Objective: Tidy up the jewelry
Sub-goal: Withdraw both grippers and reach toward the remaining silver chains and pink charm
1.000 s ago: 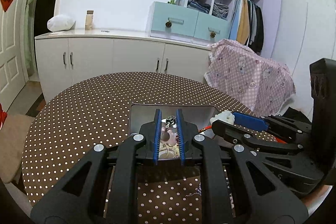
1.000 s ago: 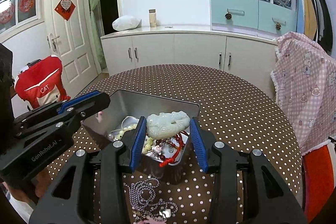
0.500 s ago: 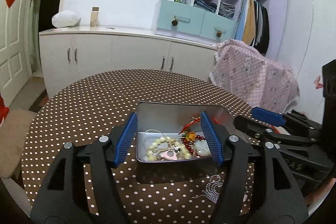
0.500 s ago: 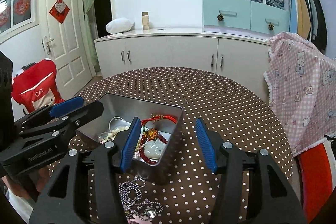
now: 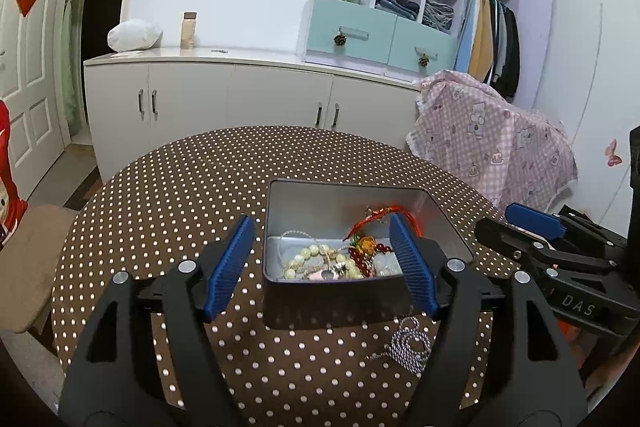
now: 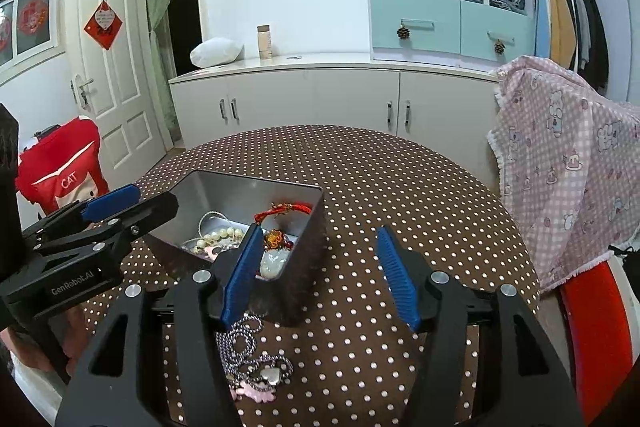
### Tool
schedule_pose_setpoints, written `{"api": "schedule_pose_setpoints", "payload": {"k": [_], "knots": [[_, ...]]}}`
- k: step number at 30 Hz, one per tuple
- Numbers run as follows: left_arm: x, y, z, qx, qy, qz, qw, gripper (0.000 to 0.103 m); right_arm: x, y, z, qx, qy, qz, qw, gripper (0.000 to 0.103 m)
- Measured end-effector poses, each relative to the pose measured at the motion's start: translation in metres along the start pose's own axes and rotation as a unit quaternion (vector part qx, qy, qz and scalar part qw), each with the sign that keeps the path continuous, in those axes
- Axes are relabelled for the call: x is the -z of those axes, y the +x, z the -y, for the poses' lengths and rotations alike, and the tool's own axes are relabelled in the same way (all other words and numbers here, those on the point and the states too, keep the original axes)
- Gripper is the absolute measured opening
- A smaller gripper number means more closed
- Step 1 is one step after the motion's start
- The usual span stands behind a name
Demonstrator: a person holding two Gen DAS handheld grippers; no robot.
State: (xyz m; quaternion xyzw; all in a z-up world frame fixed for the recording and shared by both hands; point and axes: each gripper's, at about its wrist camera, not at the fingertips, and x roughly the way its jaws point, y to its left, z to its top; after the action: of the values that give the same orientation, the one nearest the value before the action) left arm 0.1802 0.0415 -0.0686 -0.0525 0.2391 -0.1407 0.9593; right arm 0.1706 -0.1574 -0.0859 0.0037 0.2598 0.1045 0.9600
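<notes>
A metal tin stands on the dotted table and holds pearl beads, a red cord bracelet and a pale jade pendant. My left gripper is open and empty, its jaws spread either side of the tin's near wall. My right gripper is open and empty, just right of the tin. A silver bead chain with a pendant lies on the table in front of the tin.
The round table has a brown polka-dot cloth. A white cabinet stands behind it. A pink checked cloth covers something to the right, and a red chair sits at the right edge.
Both grippers opened: the left let small jewelry fall into the tin, the right dropped the jade pendant there. Both then drew back from the tin.
</notes>
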Motion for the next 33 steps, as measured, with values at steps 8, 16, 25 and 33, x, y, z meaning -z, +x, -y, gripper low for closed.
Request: {"api": "schedule_pose_setpoints", "payload": {"k": [8, 16, 25, 33], "knots": [[0.015, -0.007, 0.003, 0.006, -0.002, -0.024, 0.9997, 0.078, 0.011, -0.010, 0.009, 0.014, 0.013, -0.004, 1.000, 0.062], [0.034, -0.005, 0.007, 0.012, -0.011, -0.064, 0.9978, 0.086, 0.030, -0.014, 0.016, 0.025, 0.025, -0.026, 0.999, 0.064], [0.041, -0.003, 0.028, 0.064, 0.031, -0.104, 0.9921, 0.087, 0.057, -0.010, 0.023, 0.031, 0.051, -0.058, 0.997, 0.067], [0.045, 0.007, 0.071, 0.081, 0.097, -0.123, 0.9843, 0.086, 0.072, -0.010, 0.034, 0.051, 0.057, -0.071, 0.995, 0.067]]}}
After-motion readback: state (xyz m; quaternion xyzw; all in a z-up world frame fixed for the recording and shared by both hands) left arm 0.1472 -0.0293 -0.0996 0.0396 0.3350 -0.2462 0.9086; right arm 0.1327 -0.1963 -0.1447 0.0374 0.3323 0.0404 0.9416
